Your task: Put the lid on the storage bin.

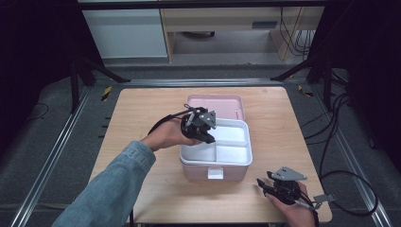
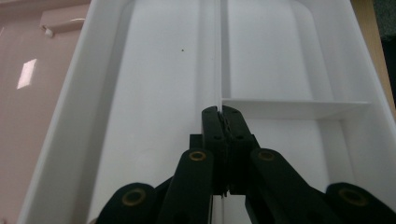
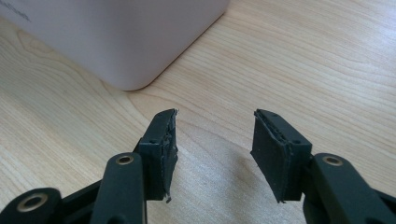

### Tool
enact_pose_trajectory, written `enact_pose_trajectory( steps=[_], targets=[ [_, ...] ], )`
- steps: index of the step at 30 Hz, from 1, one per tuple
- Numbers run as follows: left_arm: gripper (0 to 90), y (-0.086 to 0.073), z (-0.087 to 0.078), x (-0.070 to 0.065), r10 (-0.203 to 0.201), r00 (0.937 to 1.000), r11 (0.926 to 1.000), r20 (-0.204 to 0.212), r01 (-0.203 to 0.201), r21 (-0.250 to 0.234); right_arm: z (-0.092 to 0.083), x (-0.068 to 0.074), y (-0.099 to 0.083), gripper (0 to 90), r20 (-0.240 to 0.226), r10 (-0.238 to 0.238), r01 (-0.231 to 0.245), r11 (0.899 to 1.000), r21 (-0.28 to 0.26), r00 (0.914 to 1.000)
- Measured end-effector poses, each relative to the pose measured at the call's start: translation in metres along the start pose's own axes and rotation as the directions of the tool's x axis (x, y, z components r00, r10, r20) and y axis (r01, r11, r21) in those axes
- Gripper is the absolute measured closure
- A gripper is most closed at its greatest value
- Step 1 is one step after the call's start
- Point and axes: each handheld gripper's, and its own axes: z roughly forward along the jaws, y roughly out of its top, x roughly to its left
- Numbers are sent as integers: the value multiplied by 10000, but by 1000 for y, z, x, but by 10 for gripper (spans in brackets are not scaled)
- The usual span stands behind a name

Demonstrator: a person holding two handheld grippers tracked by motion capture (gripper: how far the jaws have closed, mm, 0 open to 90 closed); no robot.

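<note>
White divided tray [image 1: 232,153] sits nested in a pink box [image 1: 196,172] at the centre of the counter [image 1: 142,109], with the pink lid [image 1: 215,105] touching its rim at 12 o'clock. The left gripper [image 1: 208,137] hangs over the tray's 10 o'clock corner, its fingers [image 2: 215,128] pressed together on the tray's thin upright divider [image 2: 219,56]. The right gripper [image 1: 265,185] rests near the counter's 5 o'clock edge, fingers [image 3: 161,140] spread and empty over bare wood, just clear of the box corner; open counter remains at 9 and 3 o'clock, with grey floor [image 1: 56,142] and cables [image 1: 340,142] around.
</note>
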Motion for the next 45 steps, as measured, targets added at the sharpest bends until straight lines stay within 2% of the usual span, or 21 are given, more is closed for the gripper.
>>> enact_pose_trajectory(
  steps=[6, 9, 12, 14, 18, 20, 22, 24, 26, 28, 30, 32, 35, 36, 37, 38, 39, 40, 41, 42, 45],
  targets=[
    [889, -2, 11, 1, 71, 10000, 9994, -9, -71, 342, -4, -4, 7, 440, 103, 287, -285, 9994, -173, 9995],
    [877, -5, 13, 1, -135, 9999, 9997, -55, 136, 199, -9, -7, 15, 418, 273, 371, -365, 9991, -231, 9989],
    [811, -6, 9, 0, -353, 9991, 9994, -247, 353, 9, -12, -13, 26, 411, 374, 561, -552, 9982, -233, 9977],
    [718, -8, 5, 1, -606, 9969, 9979, -495, 594, -248, -13, -16, 35, 421, 471, 608, -597, 9979, -245, 9970],
    [558, -12, -5, 1, -1128, 9885, 9924, -1011, 1070, -610, -17, -24, 57, 456, 525, 561, -549, 9982, -241, 9970],
    [529, -14, -9, 0, -1279, 9851, 9895, -1154, 1189, -816, -19, -29, 72, 478, 518, 496, -482, 9985, -275, 9974],
    [467, -15, -12, -1, -1547, 9780, 9848, -1401, 1413, -1010, -18, -34, 85, 504, 480, 451, -438, 9986, -287, 9978],
    [445, -17, -16, -2, -1592, 9727, 9839, -1689, 1422, -1084, -17, -39, 99, 530, 419, 430, -418, 9987, -296, 9982],
    [389, -19, -20, -2, -1833, 9622, 9797, -2016, 1620, -1177, -15, -43, 114, 553, 340, 336, -327, 9991, -264, 9989],
    [335, -21, -24, 1, -2189, 9476, 9726, -2326, 1927, -1301, -12, -47, 130, 576, 308, 195, -188, 9996, -222, 9993],
    [295, -24, -28, 5, -2597, 9293, 9624, -2626, 2268, -1494, -9, -49, 145, 601, 299, 109, -102, 9997, -241, 9995],
    [249, -27, -32, 9, -2984, 9118, 9505, -2821, 2571, -1744, -6, -52, 159, 621, 263, 63, -57, 9997, -257, 9996],
    [198, -33, -37, 17, -3683, 8758, 9257, -3120, 3144, -2104, 2, -57, 176, 644, 268, -24, 31, 9997, -260, 9996],
    [188, -34, -38, 19, -3786, 8699, 9216, -3161, 3225, -2162, 6, -59, 184, 649, 265, -13, 19, 9998, -219, 9996],
    [181, -36, -39, 23, -3970, 8607, 9135, -3186, 3370, -2280, 8, -60, 188, 654, 248, 4, 0, 9998, -198, 9997],
    [167, -38, -39, 25, -4059, 8560, 9095, -3202, 3441, -2331, 13, -61, 195, 661, 227, 31, -28, 9999, -168, 9997],
    [162, -39, -40, 29, -4226, 8449, 9020, -3279, 3568, -2431, 16, -63, 200, 666, 222, 32, -28, 9999, -169, 9997],
    [158, -40, -40, 31, -4331, 8385, 8970, -3305, 3651, -2491, 20, -65, 206, 672, 235, 78, -74, 9998, -176, 9997],
    [153, -42, -40, 35, -4499, 8292, 8885, -3317, 3781, -2600, 23, -67, 210, 675, 228, 124, -120, 9998, -177, 9997],
    [147, -43, -39, 37, -4585, 8236, 8842, -3338, 3849, -2647, 29, -69, 216, 677, 226, 163, -160, 9997, -162, 9996],
    [142, -48, -36, 47, -4856, 7950, 8718, -3635, 4092, -2694, 42, -72, 230, 673, 189, 166, -163, 9998, -144, 9997]
  ],
)
